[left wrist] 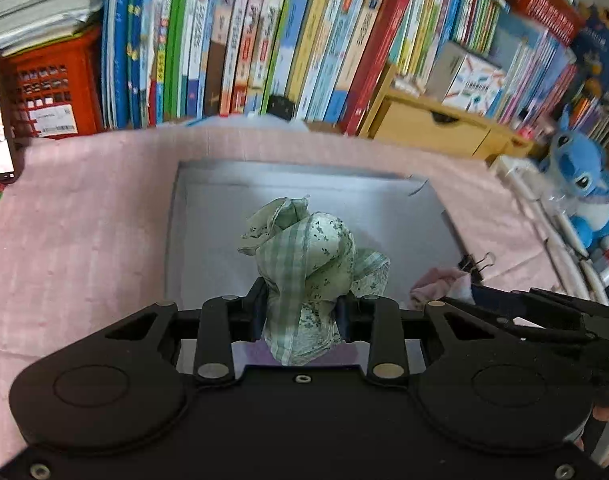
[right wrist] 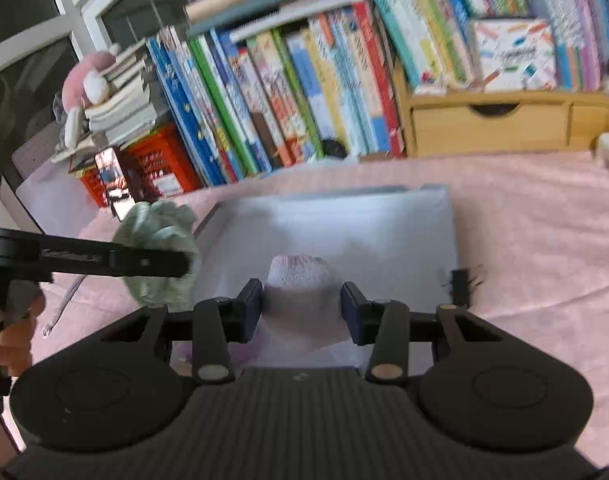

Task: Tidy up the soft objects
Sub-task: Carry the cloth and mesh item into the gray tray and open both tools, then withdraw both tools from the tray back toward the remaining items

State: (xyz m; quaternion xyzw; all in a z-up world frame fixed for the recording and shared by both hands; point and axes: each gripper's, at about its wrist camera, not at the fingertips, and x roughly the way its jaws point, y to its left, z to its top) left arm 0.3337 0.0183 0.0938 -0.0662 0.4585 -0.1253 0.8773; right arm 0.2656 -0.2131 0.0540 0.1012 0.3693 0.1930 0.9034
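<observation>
Clamped between the left gripper's (left wrist: pixel 302 306) closed jaws, a crumpled green patterned cloth (left wrist: pixel 308 256) hangs over a grey tray (left wrist: pixel 208 240) on the pink table cover (left wrist: pixel 84 220). Alongside, the right gripper (right wrist: pixel 301 306) grasps a pale pink sock (right wrist: pixel 298 280) above that tray, books (left wrist: pixel 264 40) behind.

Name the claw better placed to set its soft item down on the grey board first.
Probably right: its claw holds the pink-white sock over the grey board; the left's green cloth hangs beside the board's edge.

Leaning books (left wrist: pixel 264 40), orange crate (left wrist: pixel 52 88), blue plush toy (left wrist: pixel 584 184) (upright), wooden drawers (right wrist: pixel 488 128)
</observation>
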